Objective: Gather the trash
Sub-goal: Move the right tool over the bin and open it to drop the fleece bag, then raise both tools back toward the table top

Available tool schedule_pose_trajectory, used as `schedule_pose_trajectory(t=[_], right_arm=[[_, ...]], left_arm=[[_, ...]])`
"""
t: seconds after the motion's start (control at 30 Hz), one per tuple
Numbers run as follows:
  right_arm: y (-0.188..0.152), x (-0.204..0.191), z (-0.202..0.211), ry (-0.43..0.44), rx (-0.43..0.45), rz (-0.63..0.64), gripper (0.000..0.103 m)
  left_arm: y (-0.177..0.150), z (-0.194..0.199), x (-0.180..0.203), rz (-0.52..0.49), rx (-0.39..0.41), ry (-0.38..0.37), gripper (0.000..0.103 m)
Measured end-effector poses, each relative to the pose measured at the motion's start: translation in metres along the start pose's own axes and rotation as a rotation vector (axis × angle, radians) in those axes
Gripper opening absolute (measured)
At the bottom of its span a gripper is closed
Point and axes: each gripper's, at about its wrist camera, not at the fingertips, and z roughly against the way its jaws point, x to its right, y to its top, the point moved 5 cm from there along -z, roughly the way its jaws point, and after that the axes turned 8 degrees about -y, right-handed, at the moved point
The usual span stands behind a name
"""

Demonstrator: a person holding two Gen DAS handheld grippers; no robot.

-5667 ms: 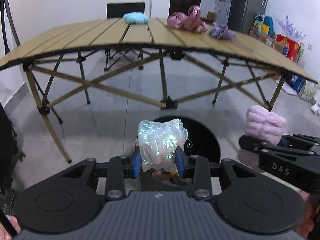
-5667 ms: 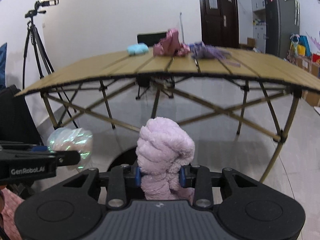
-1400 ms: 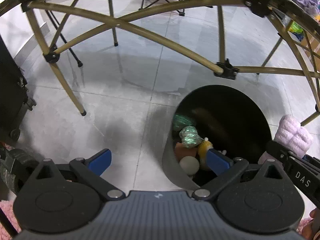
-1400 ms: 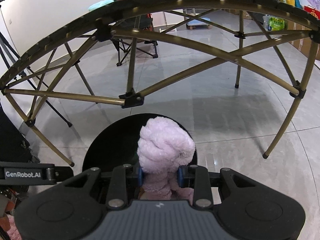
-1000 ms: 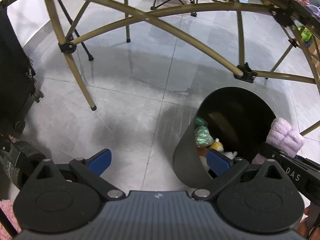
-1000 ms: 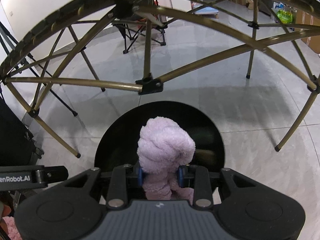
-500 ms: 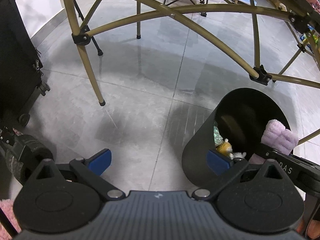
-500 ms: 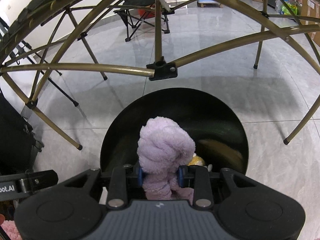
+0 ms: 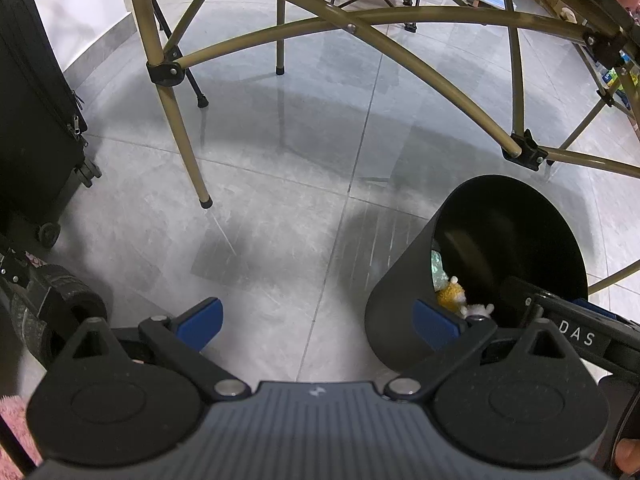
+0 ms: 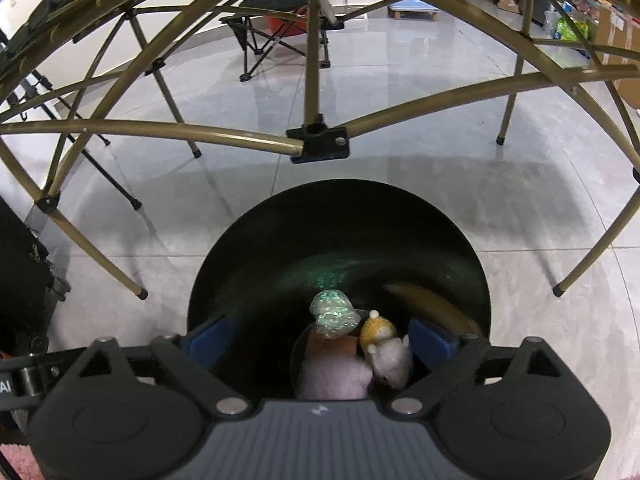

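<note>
A black trash bin [image 10: 340, 232] stands on the grey tile floor under the folding table. My right gripper [image 10: 320, 338] is open directly over its mouth. Inside lie the lilac fluffy ball [image 10: 334, 376], an iridescent plastic wad [image 10: 332, 314], a yellow and white plush toy [image 10: 384, 344] and an orange piece [image 10: 334, 346]. In the left wrist view the bin [image 9: 400, 292] is at the lower right. My left gripper [image 9: 316, 320] is open and empty, over the floor to the left of the bin. The right gripper's arm [image 9: 576, 332] reaches over the bin's rim.
The table's gold legs and cross bars [image 9: 400, 44] arch overhead. A black suitcase [image 9: 32, 120] stands at the left. A folding chair [image 10: 276, 28] and a tripod leg [image 10: 100, 172] are further back. Boxes and bags [image 10: 600, 24] sit at the far right.
My right gripper has opened and the lilac ball has dropped into the bin. My left gripper has drifted further left, away from the bin, still open.
</note>
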Motion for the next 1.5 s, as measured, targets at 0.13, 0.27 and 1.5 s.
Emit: schedule_pose_trajectory(t=[0.13, 0.27, 1.5], right_arm=[[-0.001, 0.003, -0.003, -0.007, -0.017, -0.006, 0.099], [-0.002, 0.003, -0.003, 0.009, -0.030, -0.016, 0.103], [0.053, 0.056, 0.139, 0.070, 0.435, -0.102, 0.103]], left_arm=[[0.000, 0.000, 0.000, 0.000, 0.000, -0.002, 0.103], [0.000, 0.002, 0.002, 0.002, 0.006, -0.009, 0.103], [0.033, 0.100, 0.062, -0.060, 0.297, -0.178, 0.103]])
